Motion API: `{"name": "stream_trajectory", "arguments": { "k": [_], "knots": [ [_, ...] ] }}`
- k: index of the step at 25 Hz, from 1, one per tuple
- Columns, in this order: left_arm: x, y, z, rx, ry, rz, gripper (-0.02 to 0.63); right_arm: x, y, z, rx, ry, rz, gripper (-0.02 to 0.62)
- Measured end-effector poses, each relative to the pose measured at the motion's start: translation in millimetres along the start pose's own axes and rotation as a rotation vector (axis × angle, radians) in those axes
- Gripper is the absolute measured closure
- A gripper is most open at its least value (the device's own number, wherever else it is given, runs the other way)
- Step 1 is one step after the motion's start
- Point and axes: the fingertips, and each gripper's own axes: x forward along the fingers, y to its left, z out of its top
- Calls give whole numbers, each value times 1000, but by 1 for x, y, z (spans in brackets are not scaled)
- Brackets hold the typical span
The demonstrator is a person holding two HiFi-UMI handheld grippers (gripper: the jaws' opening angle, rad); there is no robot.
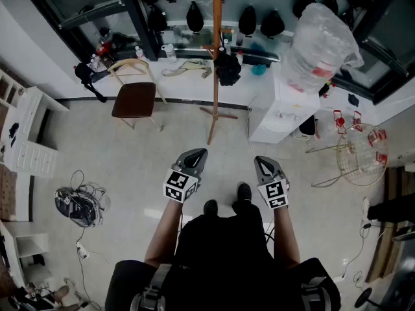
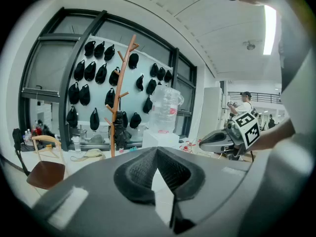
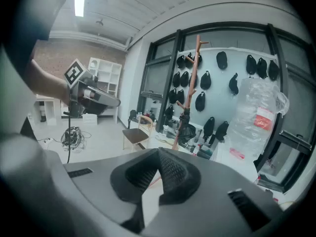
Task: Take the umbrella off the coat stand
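Ahead, wooden coat stand, bunched black umbrella, left hand-held gripper, right hand-held gripper, both closed

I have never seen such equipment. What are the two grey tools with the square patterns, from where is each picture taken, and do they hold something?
A person holds a tool in each hand: the left gripper and the right gripper. The head view looks down from the person's head; each gripper view looks along that tool's own fingers. Both pairs are shut and hold nothing. Ahead stands the wooden coat stand, with what is probably the umbrella, a dark bundle, hanging on it; a chair stands nearby.
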Motion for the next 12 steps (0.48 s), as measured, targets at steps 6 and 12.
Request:
{"name": "stream_trajectory", "arguments": {
  "k": [6,12],
  "knots": [
    [-15,-2,-3,10,-17,-15,604,7,20,9,13,-14,40,594],
    [-16,0,2,13,-35,-24,604,2,28,31,-26,-45,31,594]
  ]
}}
